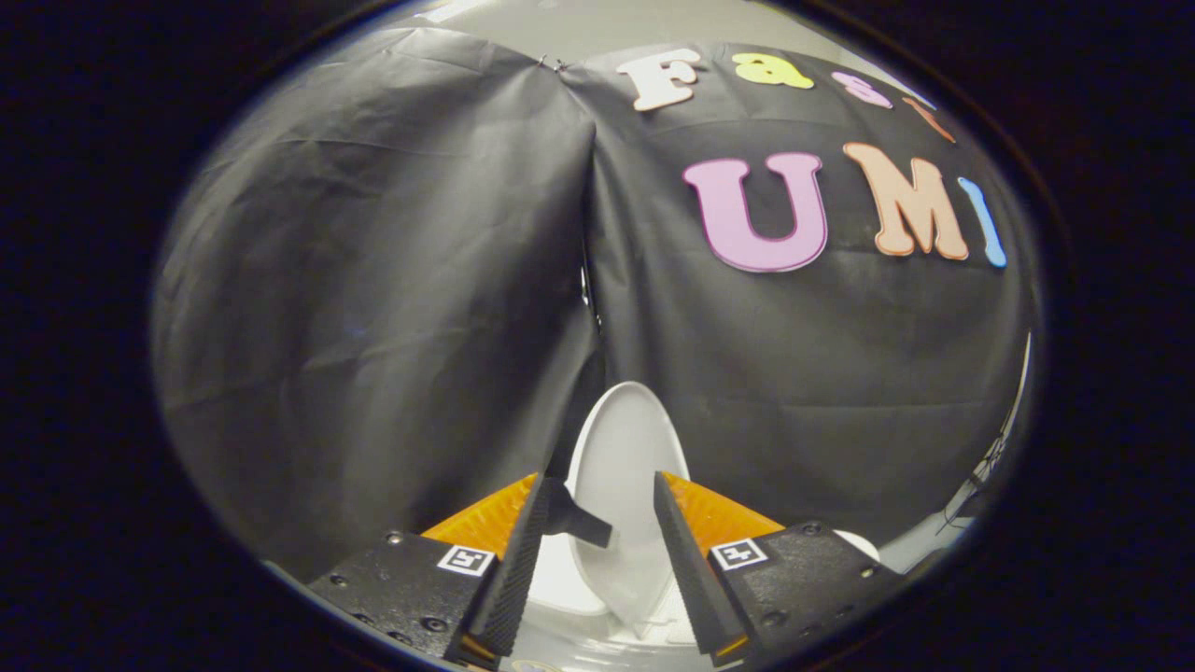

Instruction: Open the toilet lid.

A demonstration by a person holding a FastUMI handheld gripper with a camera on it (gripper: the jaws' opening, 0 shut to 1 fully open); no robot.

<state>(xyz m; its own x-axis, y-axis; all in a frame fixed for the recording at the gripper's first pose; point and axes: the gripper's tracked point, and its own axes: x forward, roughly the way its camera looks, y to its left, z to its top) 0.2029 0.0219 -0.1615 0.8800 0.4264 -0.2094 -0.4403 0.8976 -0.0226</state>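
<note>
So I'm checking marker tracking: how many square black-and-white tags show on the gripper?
2: one tag on the left finger's base, one tag on the right's. The open gripper frames the raised toilet lid.

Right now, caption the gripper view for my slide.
Open gripper flanks raised white toilet lid, fingers apart, against black cloth wall.

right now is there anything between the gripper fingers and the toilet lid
Nothing visible. The gripper is open, and the white toilet lid stands raised just ahead, showing in the gap between the fingers. Behind the lid hangs the black cloth wall. Whether either finger touches the lid cannot be told.
</note>
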